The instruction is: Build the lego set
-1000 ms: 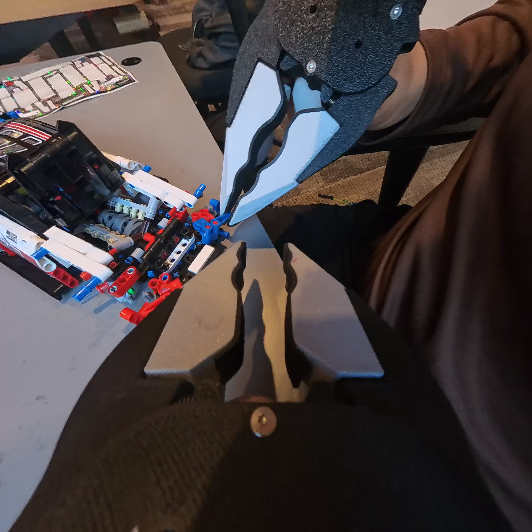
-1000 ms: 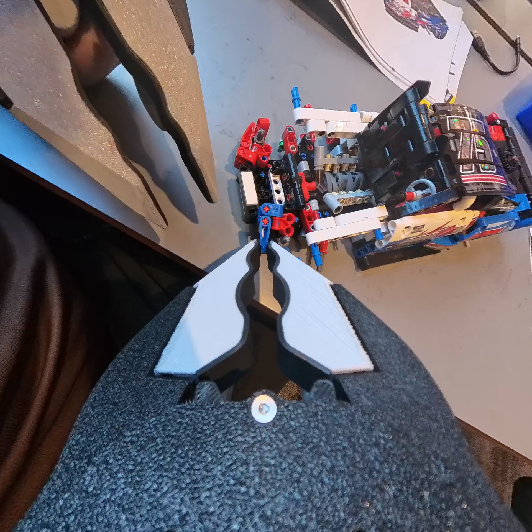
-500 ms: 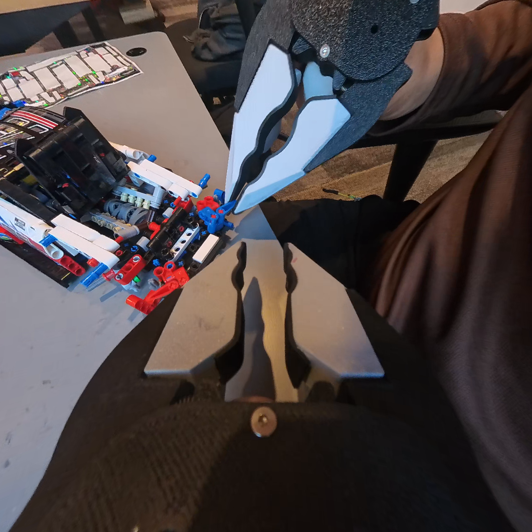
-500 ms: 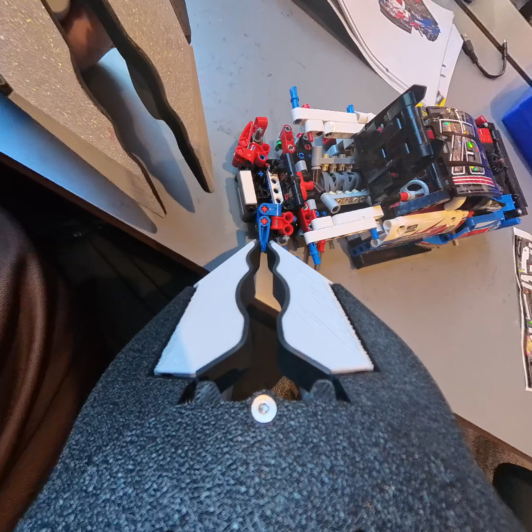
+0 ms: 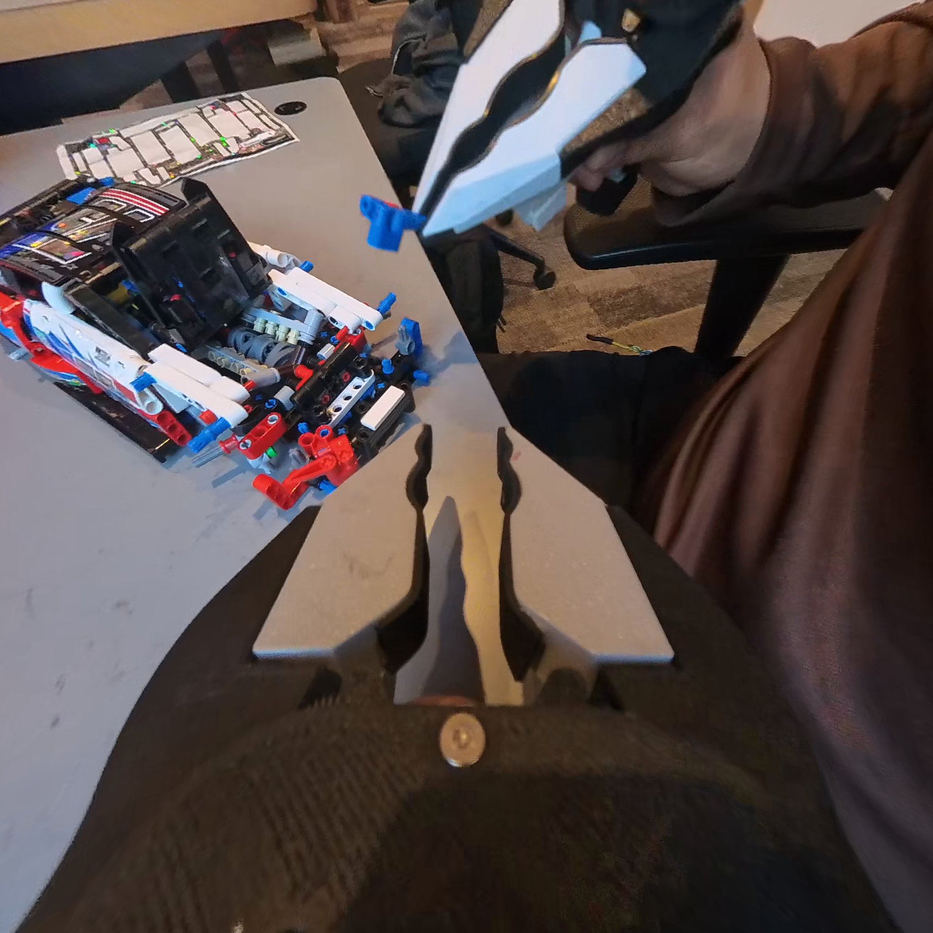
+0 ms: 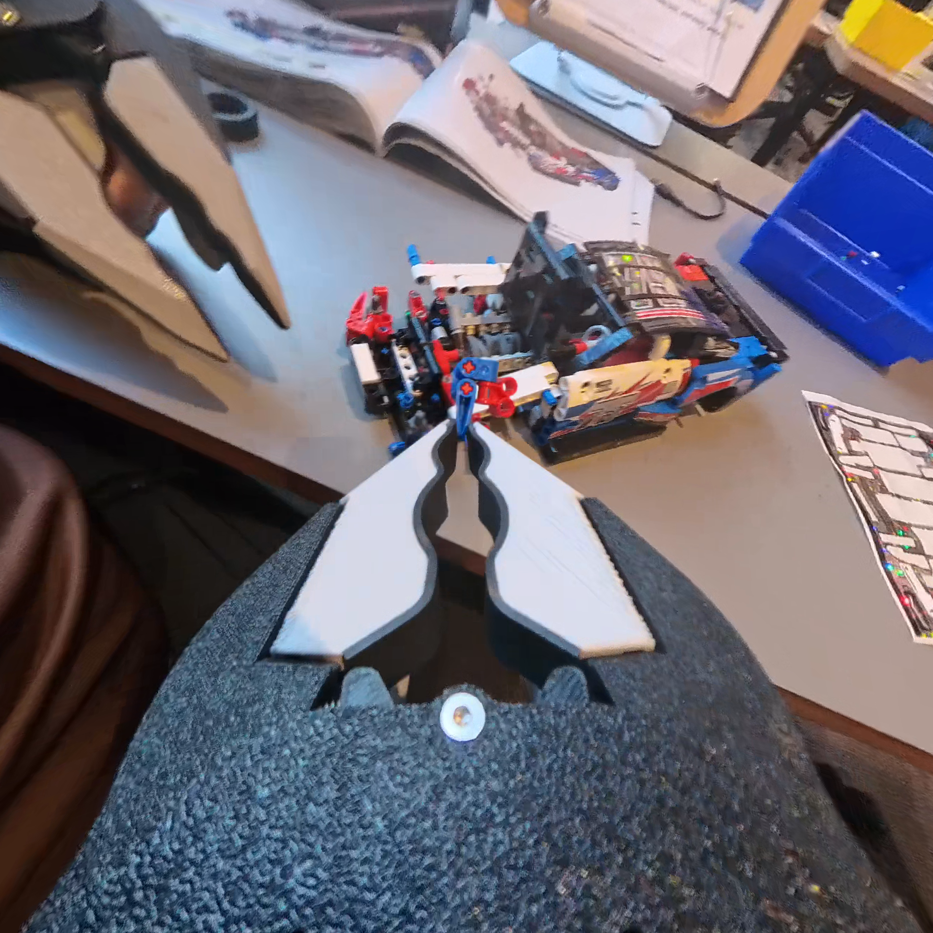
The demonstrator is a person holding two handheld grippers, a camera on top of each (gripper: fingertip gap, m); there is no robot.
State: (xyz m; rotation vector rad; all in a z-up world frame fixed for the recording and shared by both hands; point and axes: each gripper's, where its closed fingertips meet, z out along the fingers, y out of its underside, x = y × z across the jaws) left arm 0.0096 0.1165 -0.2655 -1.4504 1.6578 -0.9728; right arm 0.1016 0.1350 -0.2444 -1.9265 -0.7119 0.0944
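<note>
A partly built Lego car [image 5: 151, 313], black, white, blue and red, lies on the grey table [image 5: 101, 580]; it also shows in the right wrist view [image 6: 580, 343]. My right gripper [image 6: 462, 429] is shut on a small blue piece [image 6: 467, 389] with red axle ends. In the left wrist view the gripper [image 5: 421, 229] holds this piece [image 5: 386, 222] in the air above the table edge, clear of the car's open end. My left gripper [image 5: 463, 434] is open and empty, just off that end by the table edge; it shows at upper left in the right wrist view [image 6: 176, 227].
A sticker sheet [image 5: 176, 139] lies beyond the car. An open instruction book [image 6: 454, 111], a small black ring [image 6: 235, 113] and a blue bin [image 6: 858, 252] stand at the back. A person's brown sleeve [image 5: 808, 454] and a chair fill the right side. About 10 centimetres separates my left fingertips from my right.
My right gripper has lifted the blue piece up and away from the car's open end. My left gripper has stayed open near the table edge.
</note>
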